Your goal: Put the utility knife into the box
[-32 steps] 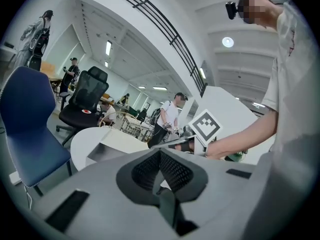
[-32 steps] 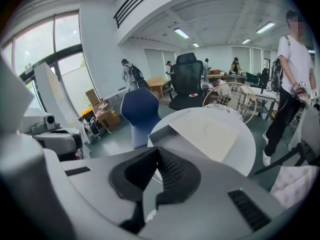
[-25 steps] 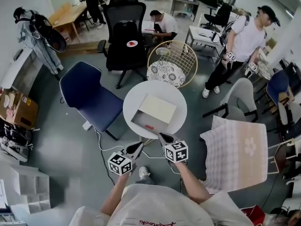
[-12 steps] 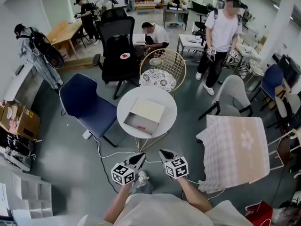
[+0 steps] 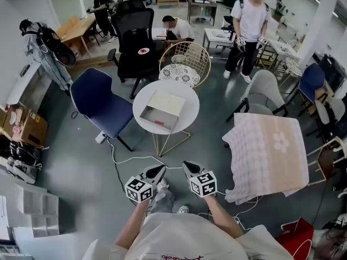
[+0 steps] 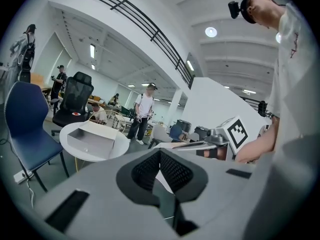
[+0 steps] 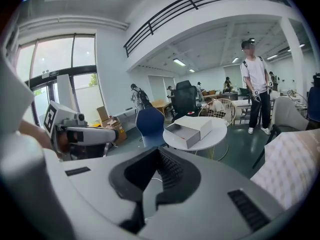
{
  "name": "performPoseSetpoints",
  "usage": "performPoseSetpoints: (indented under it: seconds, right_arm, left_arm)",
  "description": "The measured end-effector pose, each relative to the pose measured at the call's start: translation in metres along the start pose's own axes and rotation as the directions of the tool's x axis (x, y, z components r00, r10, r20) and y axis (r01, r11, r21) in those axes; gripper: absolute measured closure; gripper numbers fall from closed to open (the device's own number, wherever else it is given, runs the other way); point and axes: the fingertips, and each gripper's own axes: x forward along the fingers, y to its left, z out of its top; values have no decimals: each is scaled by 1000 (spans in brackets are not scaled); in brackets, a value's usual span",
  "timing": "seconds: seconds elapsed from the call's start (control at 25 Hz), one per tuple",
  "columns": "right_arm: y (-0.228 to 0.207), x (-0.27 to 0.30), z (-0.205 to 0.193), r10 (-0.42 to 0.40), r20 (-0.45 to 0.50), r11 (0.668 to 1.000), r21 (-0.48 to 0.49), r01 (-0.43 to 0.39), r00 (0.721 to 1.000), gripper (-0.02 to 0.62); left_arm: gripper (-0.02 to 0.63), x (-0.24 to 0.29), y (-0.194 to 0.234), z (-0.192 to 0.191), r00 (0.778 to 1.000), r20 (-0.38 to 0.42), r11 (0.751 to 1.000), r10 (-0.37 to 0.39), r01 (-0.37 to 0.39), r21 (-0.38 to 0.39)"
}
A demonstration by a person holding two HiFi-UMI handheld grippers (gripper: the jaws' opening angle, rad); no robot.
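An open grey box (image 5: 168, 104) lies on the round white table (image 5: 187, 125), well ahead of me. A small red thing (image 5: 159, 122), probably the utility knife, rests in its pulled-out tray. Both grippers hang low over the floor, far short of the table. My left gripper (image 5: 160, 170) is shut and empty. My right gripper (image 5: 187, 166) is shut and empty too. The left gripper view shows the box (image 6: 95, 139) beyond the closed left gripper (image 6: 160, 153). The right gripper view shows the box (image 7: 192, 128) beyond the closed right gripper (image 7: 159, 152).
A blue chair (image 5: 100, 104) stands left of the table, a gold wire chair (image 5: 184, 64) and a black office chair (image 5: 135, 37) behind it. A table with a pink checked cloth (image 5: 265, 150) is at the right. Cables (image 5: 124, 161) lie on the floor. A person (image 5: 249, 20) stands at the back.
The table and box have slid farther away and up in the head view as I backed off. Both grippers stay shut and low. The standing person has walked leftward.
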Motion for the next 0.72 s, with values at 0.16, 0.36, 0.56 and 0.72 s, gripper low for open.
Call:
performPoseSetpoints:
  seconds: [0.16, 0.36, 0.56, 0.72]
  right_arm:
    - [12, -20, -9, 4, 2, 1000, -15, -4, 1000, 578]
    - [21, -37, -9, -10, 42, 1000, -22, 11, 999, 578]
    - [24, -48, -6, -12, 71, 999, -41, 15, 997, 578]
    - [25, -52, -4, -14, 79, 999, -48, 18, 997, 578]
  left_arm:
    - [595, -12, -18, -6, 1000, 13, 1000, 11, -11, -5]
    - [595, -20, -35, -14, 1000, 22, 1000, 9, -9, 0]
    - [595, -22, -48, -22, 1000, 20, 1000, 6, -6, 11]
    - [595, -22, -54, -22, 1000, 21, 1000, 1, -2, 21]
